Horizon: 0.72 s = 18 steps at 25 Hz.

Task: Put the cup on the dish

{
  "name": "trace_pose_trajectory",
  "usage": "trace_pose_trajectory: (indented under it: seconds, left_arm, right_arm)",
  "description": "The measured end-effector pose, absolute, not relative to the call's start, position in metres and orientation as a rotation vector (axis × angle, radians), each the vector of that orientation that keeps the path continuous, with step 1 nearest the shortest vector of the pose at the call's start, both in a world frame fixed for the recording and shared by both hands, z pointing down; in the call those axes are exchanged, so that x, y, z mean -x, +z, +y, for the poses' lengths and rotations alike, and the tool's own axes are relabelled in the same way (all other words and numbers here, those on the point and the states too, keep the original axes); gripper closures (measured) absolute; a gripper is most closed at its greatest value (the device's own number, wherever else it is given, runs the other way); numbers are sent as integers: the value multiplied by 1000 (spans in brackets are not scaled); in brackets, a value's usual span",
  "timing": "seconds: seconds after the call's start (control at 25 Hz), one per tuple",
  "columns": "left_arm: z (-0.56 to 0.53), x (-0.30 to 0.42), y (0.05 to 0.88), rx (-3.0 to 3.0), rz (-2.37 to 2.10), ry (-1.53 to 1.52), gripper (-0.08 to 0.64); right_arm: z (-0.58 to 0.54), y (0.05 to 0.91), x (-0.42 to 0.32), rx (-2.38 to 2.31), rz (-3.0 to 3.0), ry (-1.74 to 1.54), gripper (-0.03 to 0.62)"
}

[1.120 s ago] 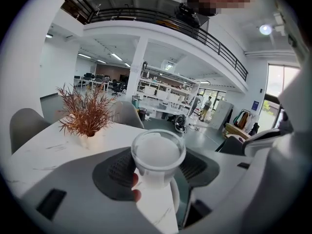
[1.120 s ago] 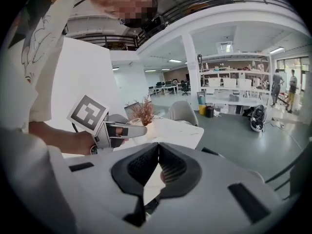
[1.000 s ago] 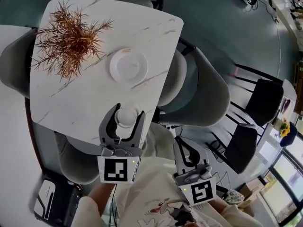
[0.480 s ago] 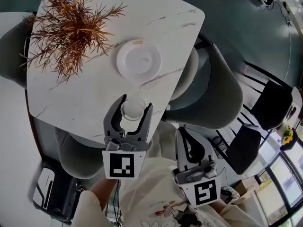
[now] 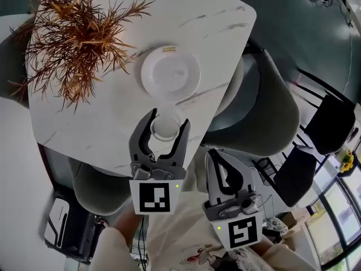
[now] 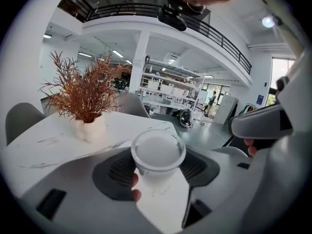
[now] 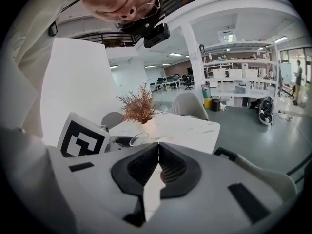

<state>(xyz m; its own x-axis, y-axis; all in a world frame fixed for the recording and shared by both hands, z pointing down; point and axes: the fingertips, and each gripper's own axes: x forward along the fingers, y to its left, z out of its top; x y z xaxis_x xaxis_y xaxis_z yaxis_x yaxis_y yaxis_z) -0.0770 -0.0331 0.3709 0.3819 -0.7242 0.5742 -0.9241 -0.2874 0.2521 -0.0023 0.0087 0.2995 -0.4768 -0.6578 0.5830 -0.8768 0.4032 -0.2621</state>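
A small translucent white cup (image 5: 165,126) sits between the jaws of my left gripper (image 5: 168,119), which is shut on it over the near part of the white marble table (image 5: 96,123). The left gripper view shows the same cup (image 6: 158,154) upright with its round rim facing up, held by the left gripper (image 6: 158,162). A round white dish (image 5: 171,74) lies just beyond the cup, apart from it. My right gripper (image 5: 217,158) hangs off the table's near right corner, shut and holding nothing; its pads meet in the right gripper (image 7: 157,155) view.
A dried rust-brown plant (image 5: 73,33) in a white pot (image 6: 90,129) stands left of the dish. Grey chairs (image 5: 265,112) ring the table. A dark stool (image 5: 330,123) stands on the floor at the right. The table's edge runs under the left gripper.
My left gripper has carried the cup forward over the table, closer to the dish. The right gripper has stayed shut near the table's corner.
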Motion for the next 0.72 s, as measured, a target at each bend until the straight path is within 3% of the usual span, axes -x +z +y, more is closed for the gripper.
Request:
trace_pose_trajectory:
  seconds: [0.72]
  left_arm:
    - [-58,77,407,-2204,-1386,583,290]
  right_arm:
    - [-35,353,9,-1438,-2210,675,586]
